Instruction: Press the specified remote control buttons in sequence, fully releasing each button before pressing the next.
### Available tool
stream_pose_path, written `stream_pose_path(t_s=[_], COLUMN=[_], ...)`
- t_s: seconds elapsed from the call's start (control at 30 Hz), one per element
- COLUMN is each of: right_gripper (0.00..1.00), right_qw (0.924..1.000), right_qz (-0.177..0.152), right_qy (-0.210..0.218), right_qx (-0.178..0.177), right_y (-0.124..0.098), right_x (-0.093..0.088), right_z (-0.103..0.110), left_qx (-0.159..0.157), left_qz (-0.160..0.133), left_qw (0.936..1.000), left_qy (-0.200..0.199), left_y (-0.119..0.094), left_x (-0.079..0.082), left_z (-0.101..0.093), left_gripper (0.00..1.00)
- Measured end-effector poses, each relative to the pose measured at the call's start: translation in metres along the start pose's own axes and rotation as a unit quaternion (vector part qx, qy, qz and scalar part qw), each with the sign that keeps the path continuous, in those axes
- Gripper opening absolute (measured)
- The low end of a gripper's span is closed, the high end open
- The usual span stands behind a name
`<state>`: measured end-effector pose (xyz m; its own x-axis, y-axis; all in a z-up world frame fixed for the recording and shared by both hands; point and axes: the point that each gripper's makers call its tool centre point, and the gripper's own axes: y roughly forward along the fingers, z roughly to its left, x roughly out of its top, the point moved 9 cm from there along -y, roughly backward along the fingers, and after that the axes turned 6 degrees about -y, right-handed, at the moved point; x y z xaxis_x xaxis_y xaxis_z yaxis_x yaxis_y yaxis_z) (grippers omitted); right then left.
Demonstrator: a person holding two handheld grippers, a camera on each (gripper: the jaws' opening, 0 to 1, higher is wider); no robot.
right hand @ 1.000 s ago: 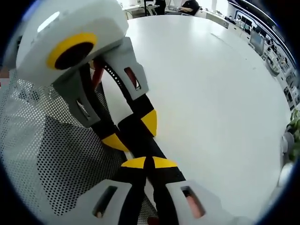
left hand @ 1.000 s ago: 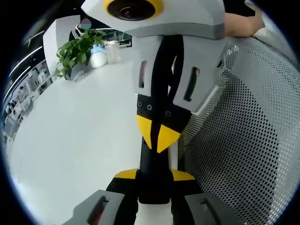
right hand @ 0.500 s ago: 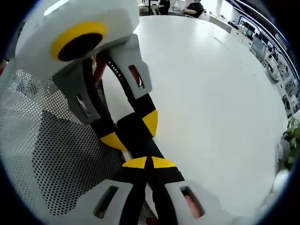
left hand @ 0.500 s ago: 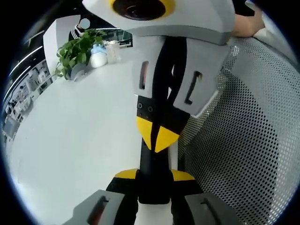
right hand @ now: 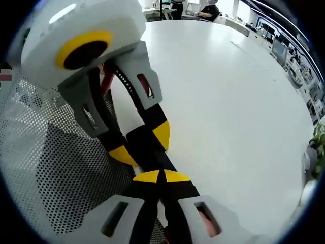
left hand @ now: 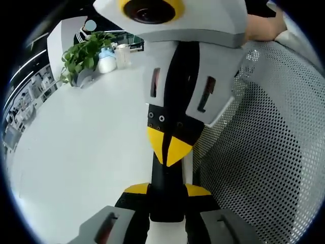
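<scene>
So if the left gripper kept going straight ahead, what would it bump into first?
Most likely the right gripper, whose yellow tips sit right in front of the left gripper, seemingly touching it. Depth is hard to judge.

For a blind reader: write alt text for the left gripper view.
The left gripper and the right gripper meet tip to tip over a white table. A perforated white mesh surface lies alongside, and a potted plant stands far off.

A white bench (left hand: 76,142) carries a leafy plant (left hand: 84,53) with white bottles (left hand: 107,61) just beside it at the far edge. A perforated mesh chair back (left hand: 264,147) stands beside the bench.
</scene>
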<state>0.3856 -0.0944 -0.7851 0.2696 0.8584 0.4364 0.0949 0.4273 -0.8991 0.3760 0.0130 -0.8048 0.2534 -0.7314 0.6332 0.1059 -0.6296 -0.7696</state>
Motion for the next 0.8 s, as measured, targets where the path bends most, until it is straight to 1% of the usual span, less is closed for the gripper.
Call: stream_pose_path(t_s=[0.07,0.1,0.3,0.43,0.47,0.53,0.6,0.63,0.7,0.73,0.8], right_gripper=[0.0,0.0,0.0,0.0,0.0,0.0,0.0,0.0,0.0,0.0,0.0], right_qw=[0.9998,0.9997,0.9999,0.9993,0.9984,0.998,0.9984,0.9993,0.9998,0.9999,0.9999], right_qz=[0.003,0.005,0.011,0.013,0.016,0.018,0.012,0.004,-0.006,-0.008,0.004], right_qy=[0.022,0.024,0.009,-0.034,-0.053,-0.059,-0.055,-0.036,-0.019,-0.011,-0.013], right_qx=[0.003,0.004,-0.001,-0.01,-0.013,-0.015,-0.012,-0.007,-0.002,-0.001,0.001], right_y=[0.0,-0.0001,-0.0003,0.0004,0.0008,0.0013,0.0005,0.0008,0.0002,0.0004,0.0013], right_x=[0.0005,0.0013,0.002,0.0028,0.0037,0.004,0.0031,0.0018,0.0003,0.0003,0.0032], right_z=[-0.0006,-0.0013,0.0021,0.0046,0.0052,0.0067,0.0048,0.0032,0.0013,0.0009,0.001], left_qx=[0.001,0.001,0.001,0.001,0.001,0.0,0.0,0.0,0.001,0.001,0.002], left_qz=[0.0,-0.001,-0.002,-0.001,-0.001,-0.001,-0.001,-0.001,-0.002,-0.002,-0.003], left_qw=[1.0,1.0,1.0,1.0,1.0,1.0,1.0,1.0,1.0,1.0,1.0], left_qy=[-0.001,-0.001,-0.002,-0.001,-0.001,0.0,-0.001,-0.001,-0.002,-0.002,-0.003], left_y=[-0.0001,-0.0002,-0.0004,-0.0003,-0.0003,-0.0004,-0.0004,-0.0004,-0.0005,-0.0004,-0.0005], left_x=[0.0,-0.0001,-0.0002,-0.0003,-0.0003,0.0,0.0,-0.0001,-0.0001,-0.0002,-0.0003], left_z=[-0.0002,-0.0003,-0.0005,-0.0003,-0.0002,-0.0004,-0.0004,-0.0004,-0.0007,-0.0007,-0.001], left_gripper=[0.25,0.25,0.25,0.25,0.25,0.25,0.25,0.25,0.25,0.25,0.25])
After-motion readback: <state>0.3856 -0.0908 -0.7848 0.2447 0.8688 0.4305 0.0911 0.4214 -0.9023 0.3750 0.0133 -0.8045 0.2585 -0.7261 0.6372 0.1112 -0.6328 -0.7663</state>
